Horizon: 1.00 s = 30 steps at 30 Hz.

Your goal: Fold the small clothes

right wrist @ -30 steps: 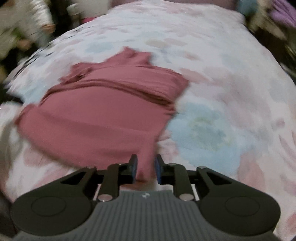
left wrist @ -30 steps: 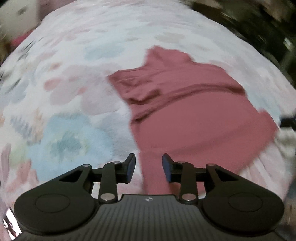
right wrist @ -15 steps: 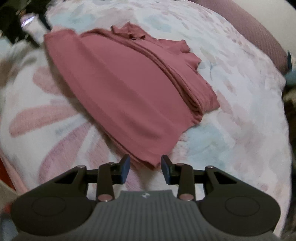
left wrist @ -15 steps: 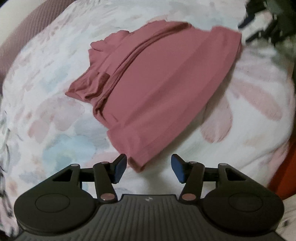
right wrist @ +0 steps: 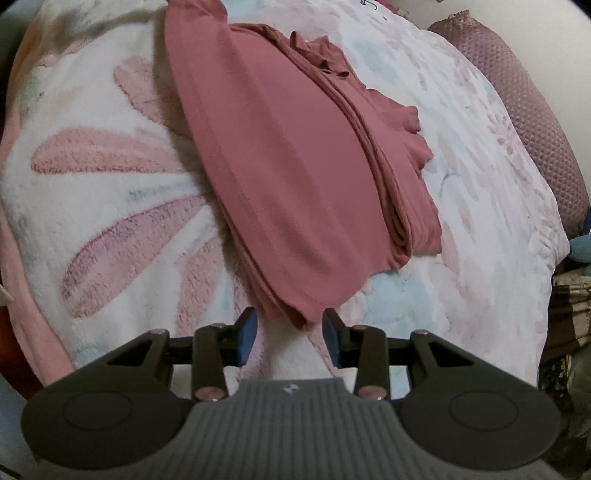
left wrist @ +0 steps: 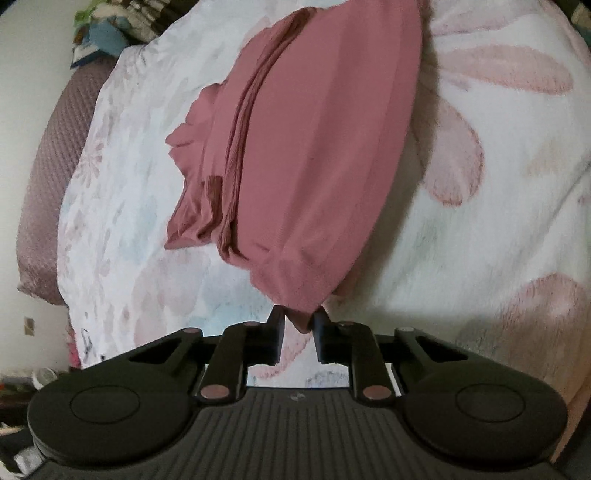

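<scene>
A dusty-pink garment [left wrist: 314, 155] lies partly folded on a floral fleece blanket [left wrist: 480, 221]. It also shows in the right wrist view [right wrist: 295, 166]. My left gripper [left wrist: 299, 323] is shut on the garment's near corner, which sits pinched between the fingers. My right gripper [right wrist: 290, 326] is open, its blue-padded fingers on either side of the garment's other near corner, which lies on the blanket between them. Bunched folds and a sleeve run along the garment's far side.
A mauve knitted pillow [left wrist: 48, 177] lies at the blanket's far edge, also in the right wrist view [right wrist: 532, 110]. Piled items [left wrist: 107, 33] sit beyond the bed. The blanket's edge drops off at the right of the right wrist view [right wrist: 554, 258].
Both grippers have moved in to the garment's near corners. The left gripper has closed on its corner. The right gripper has opened wider around the other corner.
</scene>
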Available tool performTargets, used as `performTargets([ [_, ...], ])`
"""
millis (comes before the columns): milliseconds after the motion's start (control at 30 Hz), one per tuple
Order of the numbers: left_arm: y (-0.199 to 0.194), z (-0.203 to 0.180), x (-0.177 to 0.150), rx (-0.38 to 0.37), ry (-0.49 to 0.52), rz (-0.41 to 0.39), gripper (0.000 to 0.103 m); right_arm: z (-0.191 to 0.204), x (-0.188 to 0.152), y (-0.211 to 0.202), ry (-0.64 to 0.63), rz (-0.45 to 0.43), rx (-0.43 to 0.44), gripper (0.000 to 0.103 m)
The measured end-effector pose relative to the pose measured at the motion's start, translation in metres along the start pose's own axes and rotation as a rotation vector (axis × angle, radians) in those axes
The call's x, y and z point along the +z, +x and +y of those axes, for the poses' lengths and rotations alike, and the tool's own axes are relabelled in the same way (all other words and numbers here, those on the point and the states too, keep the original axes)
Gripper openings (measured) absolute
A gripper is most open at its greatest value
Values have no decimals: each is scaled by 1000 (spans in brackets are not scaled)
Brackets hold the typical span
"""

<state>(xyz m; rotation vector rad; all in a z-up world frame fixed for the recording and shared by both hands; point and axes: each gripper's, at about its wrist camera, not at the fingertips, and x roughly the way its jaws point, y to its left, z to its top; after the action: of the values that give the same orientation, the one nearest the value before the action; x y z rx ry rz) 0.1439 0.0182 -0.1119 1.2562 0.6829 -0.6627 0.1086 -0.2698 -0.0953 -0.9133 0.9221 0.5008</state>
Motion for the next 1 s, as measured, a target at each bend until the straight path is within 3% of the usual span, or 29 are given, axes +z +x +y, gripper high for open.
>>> performTargets([
  [100,-2,3,2,-1,-4,-28,24,-1,0,-1,25,-6,8,34],
  [167,-4,-4,4,29,44,-37,37,-1,0,0,32,-3,14,34],
  [233,-3,-16,5,68,126,-46,60,1,-2,0,26,2,13,34],
  [367,-1,-35,4,130,246,-74,61,1,-5,1,31,7,13,34],
  [400,0,-36,5,132,249,-78,55,0,-6,1,37,8,13,34],
  [433,1,-36,7,130,243,-80,40,-1,-7,1,45,8,15,34],
  [500,3,-31,10,124,217,-71,21,-1,-9,1,59,7,21,34],
  [600,1,-14,14,132,160,-65,8,-1,-11,-1,49,-1,23,34],
  [800,-8,17,28,138,19,-68,5,9,-10,-4,-96,-23,-31,38],
  [1000,-9,33,36,114,-114,-65,4,35,-16,12,-423,-14,-158,37],
])
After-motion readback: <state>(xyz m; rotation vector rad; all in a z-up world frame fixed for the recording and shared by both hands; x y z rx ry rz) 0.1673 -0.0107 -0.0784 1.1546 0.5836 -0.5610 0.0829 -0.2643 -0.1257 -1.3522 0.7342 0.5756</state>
